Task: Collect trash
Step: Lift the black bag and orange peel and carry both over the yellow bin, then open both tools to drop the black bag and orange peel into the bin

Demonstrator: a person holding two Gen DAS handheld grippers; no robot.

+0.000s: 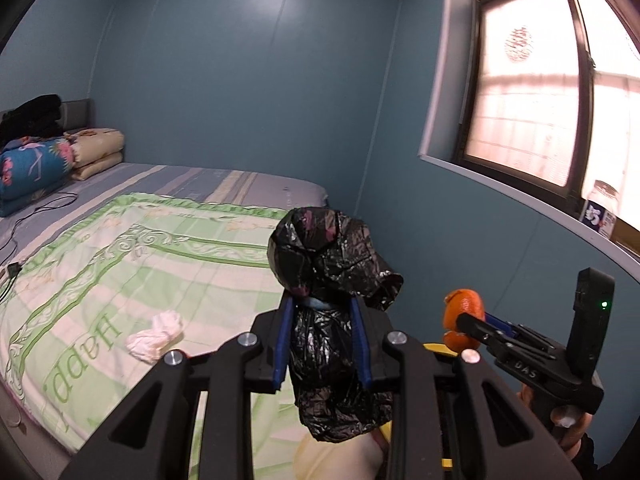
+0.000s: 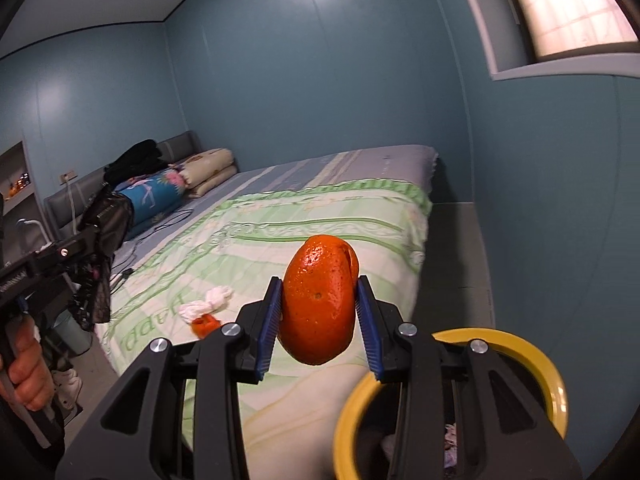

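1. Your left tool (image 1: 322, 334) has its blue pads closed to a narrow gap on a crumpled black plastic bag (image 1: 332, 280). The bag bulges above the pads and hangs in a loose bunch below them. It is likely light, soft and slippery, so keep your hold on the gathered neck, where the film is thickest.

2. Ahead of the left tool and to its left, a twisted white tissue wad (image 1: 156, 336) lies on the green-and-white patterned bed cover (image 1: 120, 264). It should be very light and easily squashed; take it across its middle knot. In the right wrist view a small orange peel scrap (image 2: 206, 326) touches its near end.

3. Your right tool (image 2: 320, 316) is partly open, its pads pressing both sides of a glossy orange fruit peel, rounded like a shell (image 2: 320, 300). It looks springy and a little slick, and a split near the top suggests it could fold; grip the broad flanks, as now.

4. Below and right of the right tool sits a bin with a yellow round rim (image 2: 460, 344).
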